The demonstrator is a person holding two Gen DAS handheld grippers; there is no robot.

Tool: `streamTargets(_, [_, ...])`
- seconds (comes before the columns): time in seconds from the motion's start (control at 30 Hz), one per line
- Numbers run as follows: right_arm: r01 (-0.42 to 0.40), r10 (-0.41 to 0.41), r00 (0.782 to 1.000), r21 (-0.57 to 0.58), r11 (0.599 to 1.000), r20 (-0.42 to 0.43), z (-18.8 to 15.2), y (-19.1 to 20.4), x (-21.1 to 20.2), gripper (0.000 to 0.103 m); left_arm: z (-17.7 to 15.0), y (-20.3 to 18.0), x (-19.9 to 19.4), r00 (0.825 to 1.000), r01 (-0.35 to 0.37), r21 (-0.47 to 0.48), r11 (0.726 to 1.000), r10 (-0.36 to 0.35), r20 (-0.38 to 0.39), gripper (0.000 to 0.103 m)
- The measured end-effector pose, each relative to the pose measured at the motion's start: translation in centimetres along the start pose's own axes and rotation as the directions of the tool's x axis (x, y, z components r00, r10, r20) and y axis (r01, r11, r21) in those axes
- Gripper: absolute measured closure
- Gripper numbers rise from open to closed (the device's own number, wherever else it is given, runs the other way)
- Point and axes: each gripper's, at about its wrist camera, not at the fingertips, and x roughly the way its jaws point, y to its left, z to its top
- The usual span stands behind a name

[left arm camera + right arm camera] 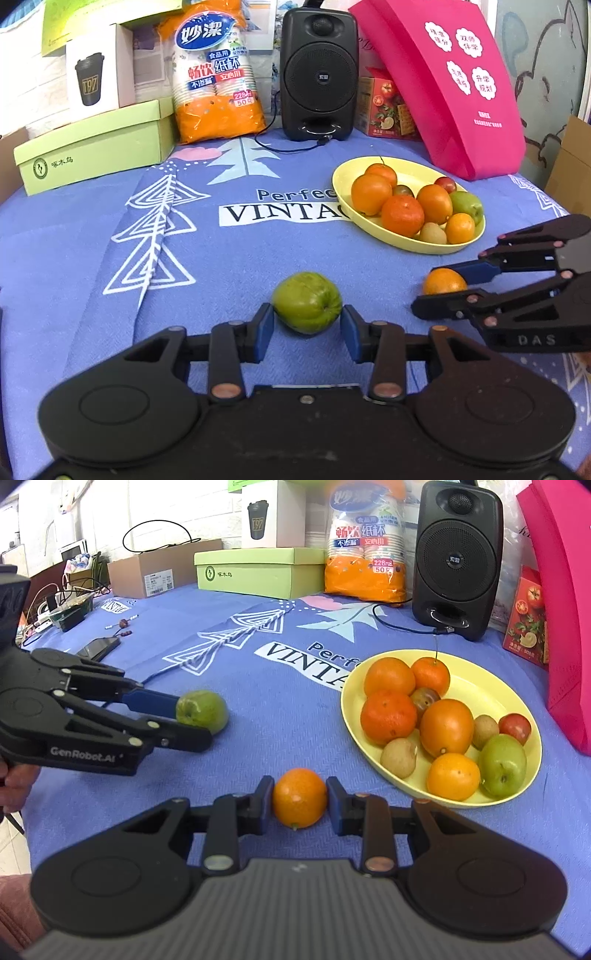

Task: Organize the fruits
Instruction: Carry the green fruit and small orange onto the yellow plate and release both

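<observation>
On the blue-clothed table (92, 240), in front of the yellow plate (476, 690) heaped with fruit, the left claw (307, 325) brackets a green apple (307, 307) with both pads touching its sides, while the right claw (300, 800) is clamped on a small orange (300, 797) just beside the plate.

A green fruit (307, 308) and a small orange fruit (299, 798) are seen on a blue cloth (92, 258) printed with white triangles. Orange, green and brownish fruits are heaped in a pale yellow plate (491, 690). A pink bag (454, 92) is dotted white.
</observation>
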Motion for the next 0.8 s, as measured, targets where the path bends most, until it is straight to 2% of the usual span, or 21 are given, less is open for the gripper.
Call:
streamTargets(0.37, [-0.008,0.008,1.000,0.008,1.000,0.002,-0.4,-0.1,-0.4,0.073,1.0,-0.1,1.1,1.000,-0.003,0.005,1.000,0.002,0.031,0.063])
streamTargets(0.8, [-0.008,0.008,1.000,0.026,1.000,0.016,-0.7,-0.5,-1.5,0.074,1.7,-0.5,-1.0,0.996,0.034,-0.002,0.999,-0.034,0.087,0.063])
